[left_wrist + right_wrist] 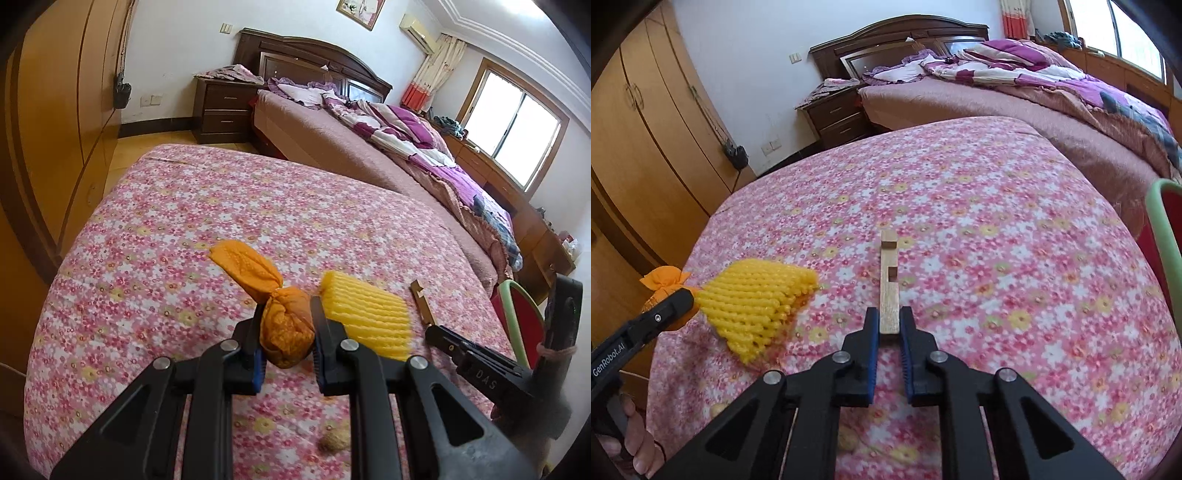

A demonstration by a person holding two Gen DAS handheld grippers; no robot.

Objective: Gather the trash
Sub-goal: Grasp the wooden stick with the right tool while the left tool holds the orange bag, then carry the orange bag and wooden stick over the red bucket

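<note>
My left gripper is shut on an orange knotted wrapper, held over the pink floral cloth; the wrapper's twisted tail fans up to the left. A yellow foam fruit net lies just right of it, and shows in the right wrist view. My right gripper is shut on the near end of a notched wooden stick, which points away over the cloth. The stick and the right gripper's body show at the right of the left wrist view. The left gripper's body and the wrapper show at the left.
A small brown nut shell lies on the cloth near me; small pieces lie below the right gripper. A red chair with a green rim stands at the right. A wardrobe is at the left, a bed beyond.
</note>
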